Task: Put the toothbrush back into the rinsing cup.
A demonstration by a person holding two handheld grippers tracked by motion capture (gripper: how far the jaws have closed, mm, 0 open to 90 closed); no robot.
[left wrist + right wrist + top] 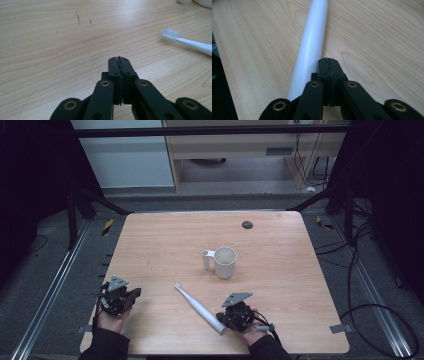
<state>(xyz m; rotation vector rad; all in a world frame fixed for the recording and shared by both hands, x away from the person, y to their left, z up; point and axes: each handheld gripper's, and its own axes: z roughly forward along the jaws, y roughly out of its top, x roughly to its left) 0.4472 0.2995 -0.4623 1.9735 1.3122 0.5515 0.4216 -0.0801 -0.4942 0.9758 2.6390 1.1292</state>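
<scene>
Seemingly untouched, toothbrush (310, 47) lies just beside right gripper (328, 60)

1. I see a white electric toothbrush (198, 307) lying flat on the wooden table, on the near half, a little right of the middle.
2. It runs diagonally in the high view: the bristled head points up and to the left, and the thick handle end sits lower right, close to the near edge.
3. My left gripper view shows the head (171, 32) with white bristles facing up, on a slim neck that widens toward the body.
4. In my right gripper view the handle (311, 47) is a smooth, plain white cylinder, resting on the wood.
5. It lies well apart from the cup.
</scene>
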